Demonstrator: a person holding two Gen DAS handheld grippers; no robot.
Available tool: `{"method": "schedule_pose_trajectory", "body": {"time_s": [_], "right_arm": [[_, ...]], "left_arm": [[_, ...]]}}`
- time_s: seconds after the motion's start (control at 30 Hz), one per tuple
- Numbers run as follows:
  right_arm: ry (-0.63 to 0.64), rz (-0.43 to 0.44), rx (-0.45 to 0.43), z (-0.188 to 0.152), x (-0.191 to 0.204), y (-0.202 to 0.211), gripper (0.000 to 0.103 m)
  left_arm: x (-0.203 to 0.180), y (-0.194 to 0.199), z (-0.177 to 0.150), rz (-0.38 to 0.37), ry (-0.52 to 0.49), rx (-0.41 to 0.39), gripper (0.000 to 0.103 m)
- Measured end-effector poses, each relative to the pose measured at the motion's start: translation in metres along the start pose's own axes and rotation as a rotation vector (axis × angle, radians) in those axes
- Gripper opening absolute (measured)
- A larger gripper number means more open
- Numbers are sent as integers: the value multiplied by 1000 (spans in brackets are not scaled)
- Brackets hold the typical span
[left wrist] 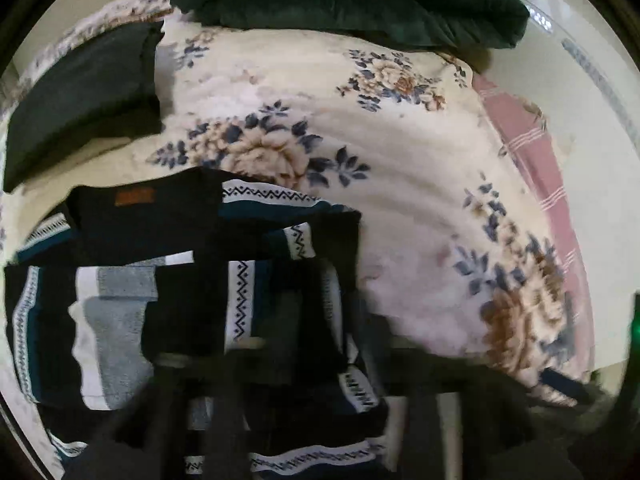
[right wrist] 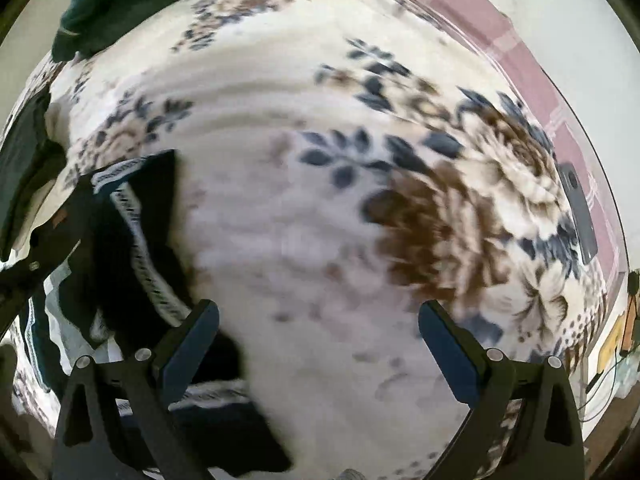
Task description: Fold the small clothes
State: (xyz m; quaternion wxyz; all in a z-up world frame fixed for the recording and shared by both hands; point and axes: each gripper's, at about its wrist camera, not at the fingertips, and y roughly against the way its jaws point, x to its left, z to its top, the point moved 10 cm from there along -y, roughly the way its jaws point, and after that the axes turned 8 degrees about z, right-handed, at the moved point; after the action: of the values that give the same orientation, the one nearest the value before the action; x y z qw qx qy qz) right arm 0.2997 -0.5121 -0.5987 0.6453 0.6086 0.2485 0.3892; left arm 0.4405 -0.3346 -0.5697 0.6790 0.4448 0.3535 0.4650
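A small dark garment [left wrist: 188,256] with white zigzag bands, teal stripes, grey panels and a brown label lies partly folded on the floral blanket [left wrist: 360,128]. It also shows at the left of the right wrist view [right wrist: 132,248]. My left gripper [left wrist: 320,420] is low over the garment, blurred and dark; I cannot tell how its jaws stand. My right gripper [right wrist: 318,340] is open and empty, over bare blanket [right wrist: 304,208] just right of the garment's edge; its left finger [right wrist: 188,344] overlaps the dark cloth.
A folded dark grey cloth [left wrist: 80,96] lies at the left. A dark green pile [left wrist: 360,0] sits at the far edge. A pink striped sheet [left wrist: 532,152] runs along the right side, with a dark phone-like device [right wrist: 580,212] on it.
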Motion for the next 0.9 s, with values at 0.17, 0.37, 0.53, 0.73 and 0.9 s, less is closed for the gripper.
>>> {"method": "schedule_pose_trajectory", "body": {"time_s": [0.17, 0.37, 0.53, 0.73, 0.9], "right_arm": [[-65, 187, 45, -4, -6, 12, 89], [7, 395, 120, 2, 72, -4, 72], [92, 460, 199, 6, 154, -53, 72], [152, 400, 248, 1, 193, -99, 5], [134, 290, 163, 23, 155, -75, 4]], "left_arm": [[69, 15, -54, 177, 31, -14, 92], [197, 0, -198, 426, 150, 195, 92], [245, -17, -267, 364, 346, 252, 103], [251, -29, -268, 361, 411, 268, 103], [253, -24, -272, 311, 414, 279, 103]]}}
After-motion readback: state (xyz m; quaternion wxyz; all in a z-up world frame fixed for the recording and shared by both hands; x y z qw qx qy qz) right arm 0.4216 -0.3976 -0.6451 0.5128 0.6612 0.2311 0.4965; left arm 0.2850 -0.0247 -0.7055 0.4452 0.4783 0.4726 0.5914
